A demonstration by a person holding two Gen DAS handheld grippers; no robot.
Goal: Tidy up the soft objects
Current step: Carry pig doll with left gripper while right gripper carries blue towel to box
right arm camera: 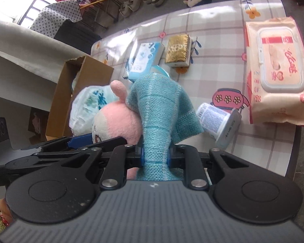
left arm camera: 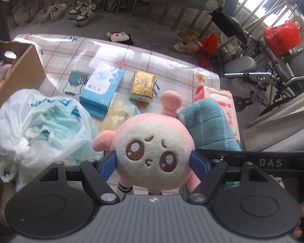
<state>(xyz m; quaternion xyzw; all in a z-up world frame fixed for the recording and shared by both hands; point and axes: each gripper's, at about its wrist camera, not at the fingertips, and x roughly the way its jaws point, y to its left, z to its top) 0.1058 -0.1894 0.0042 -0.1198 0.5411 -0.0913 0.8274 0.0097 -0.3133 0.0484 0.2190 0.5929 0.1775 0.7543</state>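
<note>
Closest to the left wrist camera, the left gripper (left arm camera: 154,162) squeezes a pink plush toy (left arm camera: 154,147) by the sides of its round head, one blue pad pressed into each cheek, and the toy hangs above the surface (left arm camera: 75,48) with its striped legs dangling below the jaws. Closest to the right wrist camera, the right gripper (right arm camera: 155,156) is pinched nearly together on a bunched fold of a teal knitted cloth (right arm camera: 162,109), which drapes forward and leans against the toy's pink back.

Further out on the checked covering lie a white plastic bag (left arm camera: 40,125) with pale green stuffing, a blue box (left arm camera: 102,87), a gold packet (left arm camera: 142,87), a wet-wipes pack (right arm camera: 277,70) and a tipped plastic cup (right arm camera: 218,121). An open cardboard box (right arm camera: 79,93) stands at the surface's edge beside the bag.

The box looks like the likely destination for both soft things, though that is a guess. To do the carry well, keep both grips firm, hold the two hands a little apart so cloth and toy do not snag, and clear the bag and the box wall before lowering. Release one item at a time, well inside the box, so that neither catches on the rim.
</note>
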